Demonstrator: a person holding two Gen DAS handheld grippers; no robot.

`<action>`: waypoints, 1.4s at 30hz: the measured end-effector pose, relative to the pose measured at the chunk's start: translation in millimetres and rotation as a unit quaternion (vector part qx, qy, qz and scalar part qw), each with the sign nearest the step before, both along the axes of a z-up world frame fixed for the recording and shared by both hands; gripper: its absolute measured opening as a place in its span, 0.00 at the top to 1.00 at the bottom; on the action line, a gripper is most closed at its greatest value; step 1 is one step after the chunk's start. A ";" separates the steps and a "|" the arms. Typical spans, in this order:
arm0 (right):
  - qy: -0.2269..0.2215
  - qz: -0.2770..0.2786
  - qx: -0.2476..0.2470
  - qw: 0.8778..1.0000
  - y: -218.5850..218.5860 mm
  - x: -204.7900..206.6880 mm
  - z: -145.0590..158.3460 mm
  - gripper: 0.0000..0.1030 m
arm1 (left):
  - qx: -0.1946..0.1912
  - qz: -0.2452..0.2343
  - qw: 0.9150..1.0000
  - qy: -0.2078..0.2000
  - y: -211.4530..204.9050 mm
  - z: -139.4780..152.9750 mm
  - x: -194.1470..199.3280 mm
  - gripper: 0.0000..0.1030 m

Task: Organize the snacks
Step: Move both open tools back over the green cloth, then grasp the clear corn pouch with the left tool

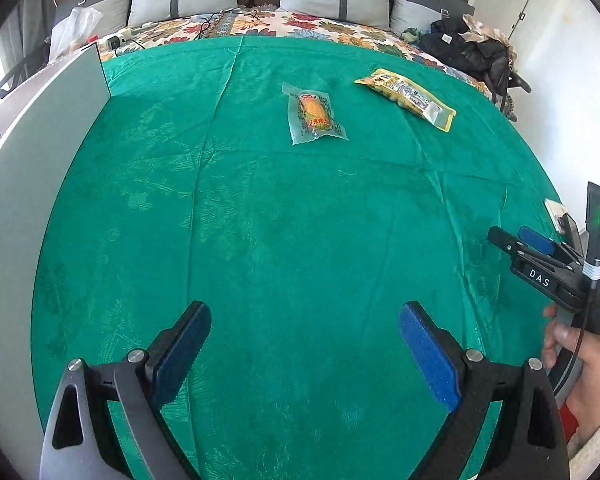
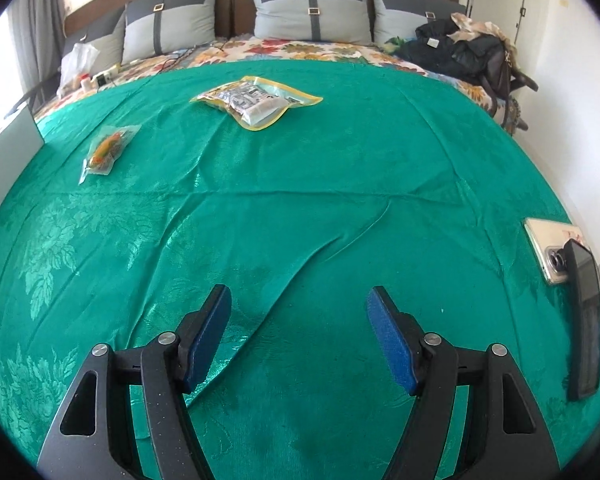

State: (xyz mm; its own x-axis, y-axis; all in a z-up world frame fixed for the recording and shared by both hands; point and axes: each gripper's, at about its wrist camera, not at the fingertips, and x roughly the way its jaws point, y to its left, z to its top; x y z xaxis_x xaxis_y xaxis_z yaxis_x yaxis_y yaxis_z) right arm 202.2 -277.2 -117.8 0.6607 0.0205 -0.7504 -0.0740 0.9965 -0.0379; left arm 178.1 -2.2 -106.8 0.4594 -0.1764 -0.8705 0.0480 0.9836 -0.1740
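My left gripper (image 1: 305, 330) agape, empty | right gripper (image 2: 299, 316) agape, empty | green cloth (image 2: 340, 208) bare ahead | corn pack (image 1: 315, 117), yellow pouch (image 1: 407, 98) far edge | phone (image 2: 550, 254) right edge

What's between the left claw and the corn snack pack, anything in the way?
Nothing visible. The left claw is open and empty over bare green cloth, and only flat cloth lies between it and the corn snack pack. The yellow-edged pouch lies apart to the pack's right, off that line.

corn snack (image 1: 317, 117): clear sealed pouch, yellow-orange cob inside, flat on green cloth, upper centre.
yellow-edged packet (image 1: 408, 97): flat, upper right, apart.
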 end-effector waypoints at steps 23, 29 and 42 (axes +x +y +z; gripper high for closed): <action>-0.004 0.008 0.010 1.000 2.5 -0.2 -6.4 0.13 | 0.065 0.016 0.997 0.038 -33.7 -34.6 214.6 0.08; -0.004 0.008 0.010 1.000 2.5 -0.2 -6.3 0.12 | 0.082 0.023 0.996 0.037 -30.4 -45.3 227.5 0.00; -0.003 0.008 0.010 1.000 2.6 -0.5 -5.5 0.12 | 0.087 0.008 0.996 0.000 -12.8 -29.4 199.1 0.56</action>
State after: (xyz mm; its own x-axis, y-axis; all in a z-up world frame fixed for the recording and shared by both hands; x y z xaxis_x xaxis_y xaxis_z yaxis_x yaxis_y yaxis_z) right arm 201.7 -274.6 -123.3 0.6651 0.0465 -0.7453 -0.0905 0.9957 -0.0187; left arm 377.2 -15.0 -136.2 0.4600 -0.0157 -0.8878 0.0327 0.9995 -0.0007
